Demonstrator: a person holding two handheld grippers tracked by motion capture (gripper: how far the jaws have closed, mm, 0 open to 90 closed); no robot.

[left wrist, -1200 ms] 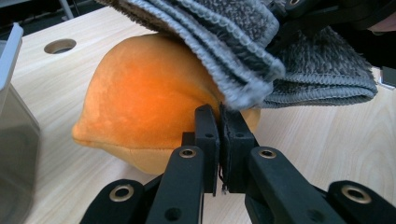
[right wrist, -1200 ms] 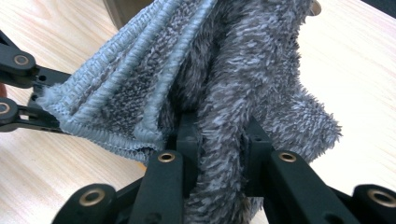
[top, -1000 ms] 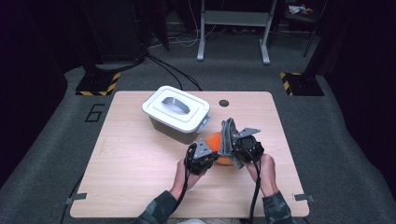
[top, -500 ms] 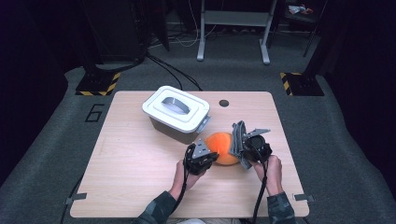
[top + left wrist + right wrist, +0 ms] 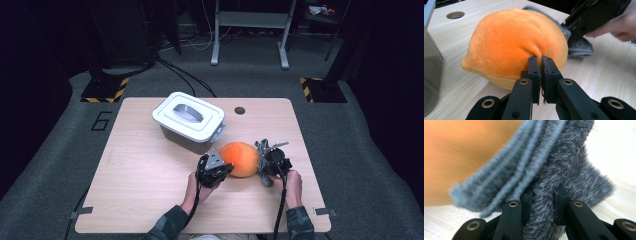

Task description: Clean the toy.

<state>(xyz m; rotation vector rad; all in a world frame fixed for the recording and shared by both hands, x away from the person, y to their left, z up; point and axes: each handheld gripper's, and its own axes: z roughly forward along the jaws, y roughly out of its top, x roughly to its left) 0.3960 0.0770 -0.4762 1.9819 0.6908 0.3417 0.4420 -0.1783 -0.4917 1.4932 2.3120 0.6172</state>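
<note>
Lowered since the earlier frame, the right gripper now sits beside the toy. From left: the left gripper pinches a fold of the orange plush toy resting mid-table; the right gripper clamps a grey fuzzy cloth against it. Both look soft, light, and best held by pinched fabric.

A lab or test studio: beyond the grippers, a lone wooden table sits on grey carpet (a painted "6" beside it), with hazard-striped stand bases, loose cables and dark surroundings.
</note>
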